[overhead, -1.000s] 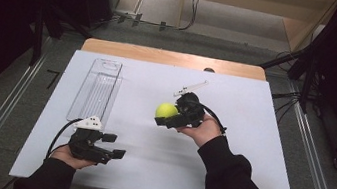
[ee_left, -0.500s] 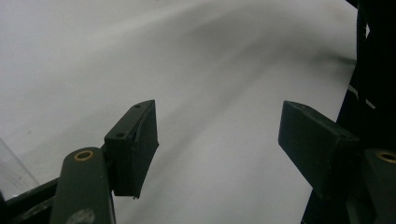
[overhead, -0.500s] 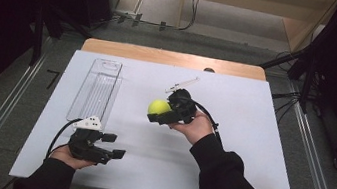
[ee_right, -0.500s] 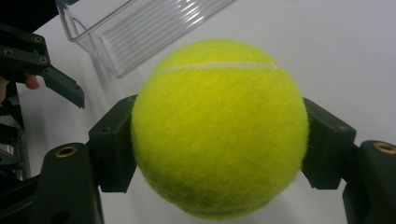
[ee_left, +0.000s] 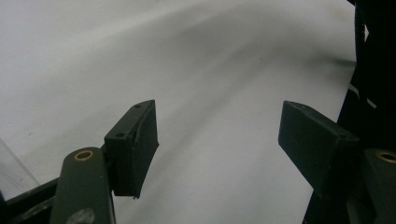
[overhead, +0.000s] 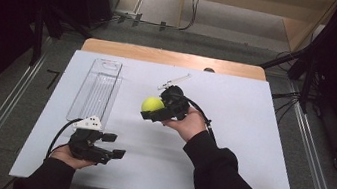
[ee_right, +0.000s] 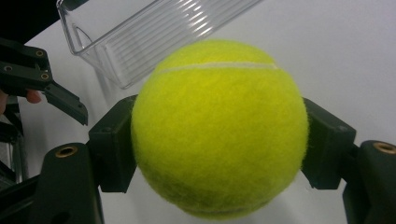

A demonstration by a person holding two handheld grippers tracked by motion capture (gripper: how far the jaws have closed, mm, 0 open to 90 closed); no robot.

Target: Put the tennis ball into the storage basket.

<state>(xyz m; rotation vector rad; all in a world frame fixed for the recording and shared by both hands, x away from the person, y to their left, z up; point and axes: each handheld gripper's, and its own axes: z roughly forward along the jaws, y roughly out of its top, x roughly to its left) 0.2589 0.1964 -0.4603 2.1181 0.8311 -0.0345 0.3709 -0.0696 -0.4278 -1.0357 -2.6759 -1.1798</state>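
Right gripper [overhead: 149, 113] in the high view clamps a fuzzy yellow-green tennis ball [overhead: 152, 105] mid-table, just right of the clear ribbed plastic tray [overhead: 96, 90]; its jaws are partly hidden behind the ball. Near left, the left gripper [overhead: 114, 146] rests low, jaws spread and empty.

Left gripper view: wide-open jaws over the white table [ee_left: 210, 70], probably hovering.

Right gripper view: both pads press the ball's sides, covering the tray's near end.

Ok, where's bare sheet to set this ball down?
Bare white table sheet lies right of the right claw holding the yellow-green tennis ball. Crowded at left: the clear ribbed plastic tray and the left claw.
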